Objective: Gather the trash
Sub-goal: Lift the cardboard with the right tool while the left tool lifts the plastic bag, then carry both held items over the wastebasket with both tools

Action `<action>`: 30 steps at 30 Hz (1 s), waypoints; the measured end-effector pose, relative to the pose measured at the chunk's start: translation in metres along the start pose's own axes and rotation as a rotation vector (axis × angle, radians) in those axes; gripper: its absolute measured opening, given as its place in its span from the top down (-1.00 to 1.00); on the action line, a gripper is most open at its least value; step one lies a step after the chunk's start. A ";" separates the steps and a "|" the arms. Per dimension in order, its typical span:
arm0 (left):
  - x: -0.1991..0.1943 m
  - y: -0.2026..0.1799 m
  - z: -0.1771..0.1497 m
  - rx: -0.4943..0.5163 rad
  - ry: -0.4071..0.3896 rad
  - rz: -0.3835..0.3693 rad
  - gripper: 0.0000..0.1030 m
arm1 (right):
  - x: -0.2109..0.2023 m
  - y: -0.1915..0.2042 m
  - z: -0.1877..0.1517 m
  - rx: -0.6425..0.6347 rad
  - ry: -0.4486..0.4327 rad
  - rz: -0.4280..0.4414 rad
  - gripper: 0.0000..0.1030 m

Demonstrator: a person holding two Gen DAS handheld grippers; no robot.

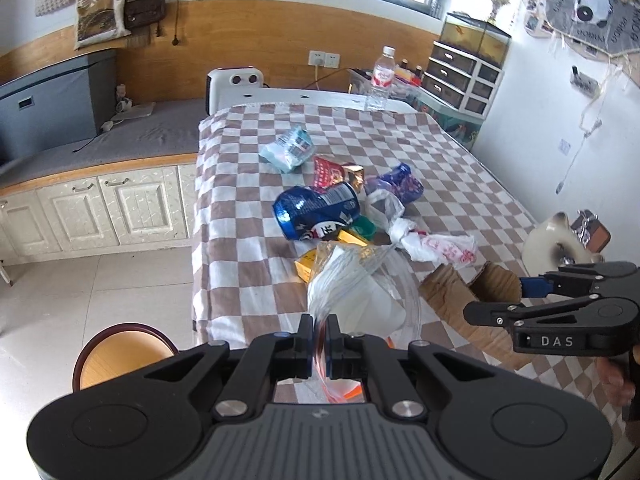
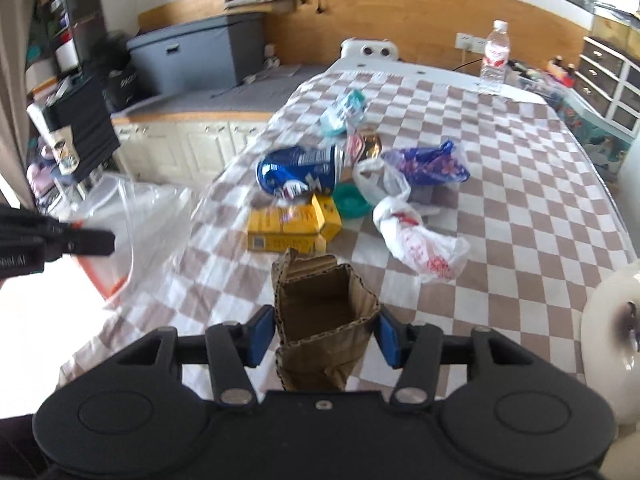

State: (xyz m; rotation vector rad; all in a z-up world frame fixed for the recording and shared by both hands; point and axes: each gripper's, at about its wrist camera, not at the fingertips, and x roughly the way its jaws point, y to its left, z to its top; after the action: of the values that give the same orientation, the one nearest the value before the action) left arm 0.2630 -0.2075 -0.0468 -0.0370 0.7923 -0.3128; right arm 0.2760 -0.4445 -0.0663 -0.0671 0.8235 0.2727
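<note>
Cardboard, a small crumpled carton (image 2: 326, 320), is sitting between the pads of the right gripper (image 2: 326, 338) at the bottom centre of the right wrist view; the jaws are about half open, both blue pads pressing its sides. It looks light and already dented, so it is probably going to buckle if squeezed harder; holding it across the folded walls near the base seems safest. The left gripper (image 1: 319, 344), fully closed at the bottom of the left wrist view, is pinching the rim of a thin clear bag (image 1: 360, 280), which is soft, slippery and hanging limp. The rest of the trash is lying mid-frame on the checked surface (image 1: 248, 272): a blue can (image 1: 316, 210), rigid but apt to roll, a yellow box (image 2: 288, 226), stiff-edged, and a white bag (image 2: 420, 246), floppy.
</note>
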 end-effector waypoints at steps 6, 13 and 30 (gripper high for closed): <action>-0.008 0.026 0.002 -0.025 -0.022 -0.018 0.89 | -0.009 0.022 0.009 0.073 -0.046 -0.045 -0.06; -0.009 0.075 0.012 -0.017 -0.027 -0.071 0.89 | -0.011 0.063 0.024 0.134 -0.091 -0.111 -0.06; 0.009 0.245 0.014 -0.103 0.019 -0.029 0.89 | 0.083 0.191 0.079 0.190 -0.034 -0.127 -0.06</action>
State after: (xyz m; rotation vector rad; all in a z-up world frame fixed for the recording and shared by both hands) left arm 0.3437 0.0226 -0.0800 -0.1422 0.8265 -0.2996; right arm 0.3356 -0.2300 -0.0643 0.0633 0.8041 0.0746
